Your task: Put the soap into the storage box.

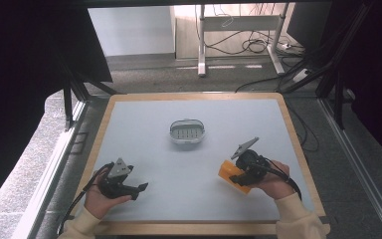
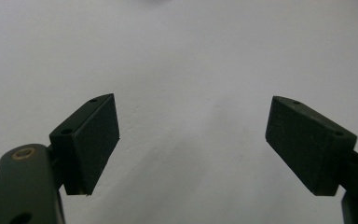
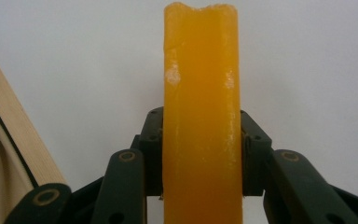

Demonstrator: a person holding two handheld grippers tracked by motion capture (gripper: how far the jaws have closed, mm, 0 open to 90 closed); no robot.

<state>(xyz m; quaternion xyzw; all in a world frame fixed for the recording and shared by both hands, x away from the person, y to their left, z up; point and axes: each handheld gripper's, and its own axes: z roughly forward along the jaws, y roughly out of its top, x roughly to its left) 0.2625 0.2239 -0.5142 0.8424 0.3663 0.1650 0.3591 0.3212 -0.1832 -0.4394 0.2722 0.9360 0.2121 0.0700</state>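
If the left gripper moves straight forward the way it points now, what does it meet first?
Probably nothing nearby: the open left gripper points across bare table toward the orange block in the right gripper.

Orange block (image 3: pixel 200 116): flat, glossy slab, clamped edge-on between the right gripper's (image 1: pixel 239 175) jaws, near-right of the white perforated basket (image 1: pixel 187 132).
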